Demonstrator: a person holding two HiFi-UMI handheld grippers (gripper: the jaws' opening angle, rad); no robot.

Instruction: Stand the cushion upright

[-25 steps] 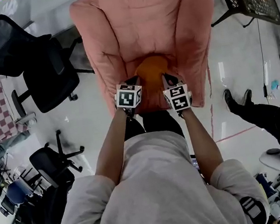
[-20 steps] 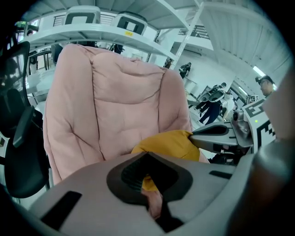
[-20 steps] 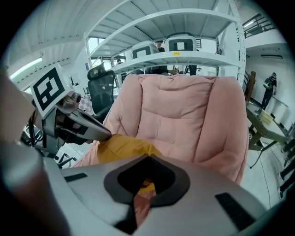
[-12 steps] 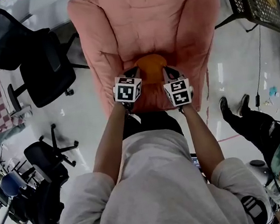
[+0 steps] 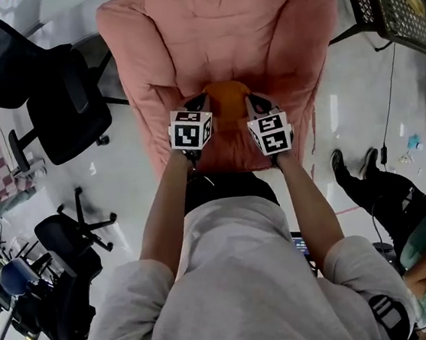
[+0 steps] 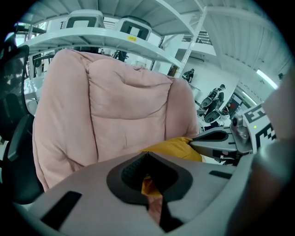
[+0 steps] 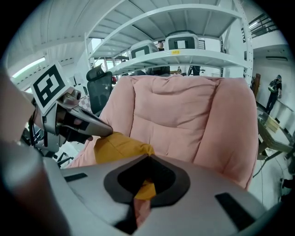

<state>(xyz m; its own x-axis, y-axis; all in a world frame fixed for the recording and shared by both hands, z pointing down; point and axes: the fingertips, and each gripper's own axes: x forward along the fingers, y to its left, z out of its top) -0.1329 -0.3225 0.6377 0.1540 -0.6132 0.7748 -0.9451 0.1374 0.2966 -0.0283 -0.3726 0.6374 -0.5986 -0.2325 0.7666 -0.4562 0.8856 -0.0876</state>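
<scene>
Cushion (image 5: 227, 99) hangs mid-frame over the pink armchair (image 5: 215, 26), your left gripper (image 5: 202, 102) and right gripper (image 5: 254, 103) each clamped on its edge. You're likely placing it; next, tip it upright against the backrest.

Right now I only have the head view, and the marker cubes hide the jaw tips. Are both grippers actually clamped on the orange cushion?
Observer: Yes for the left gripper. Its jaws are together with a fold of the orange cushion pinched between them.
Operator: And the right?
Observer: Same for the right gripper. Its own view shows the jaws together on cushion fabric.
Operator: What's behind the chair?
Observer: There is white shelving behind the pink armchair, with boxy units on it. Your view cuts that off.
</scene>
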